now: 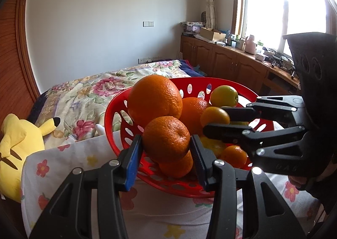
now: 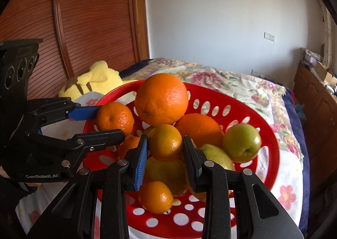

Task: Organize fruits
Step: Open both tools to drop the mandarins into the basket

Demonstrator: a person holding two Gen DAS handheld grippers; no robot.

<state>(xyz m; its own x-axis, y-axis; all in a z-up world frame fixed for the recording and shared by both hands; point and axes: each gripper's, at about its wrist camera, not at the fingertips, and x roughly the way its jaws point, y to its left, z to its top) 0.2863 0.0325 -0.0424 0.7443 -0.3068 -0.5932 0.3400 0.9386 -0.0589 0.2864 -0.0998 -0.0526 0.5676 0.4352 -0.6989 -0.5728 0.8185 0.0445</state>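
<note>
The left gripper (image 1: 166,148) pinches a mandarin (image 1: 166,138) between its pads, over the near side of the red perforated basket (image 1: 113,112). The basket holds a large orange (image 1: 154,98), a second orange (image 1: 192,110) behind, and a green apple (image 1: 223,96) at the far side. The right gripper (image 1: 212,120) reaches in from the right, clamped on a small orange fruit (image 1: 213,114).

From the right wrist, the right gripper (image 2: 165,150) squeezes that small orange fruit (image 2: 165,143) above a lemon (image 2: 166,173) and another small mandarin (image 2: 155,196) on the basket (image 2: 269,148) floor. The basket sits on a floral cloth (image 2: 288,194).
</note>
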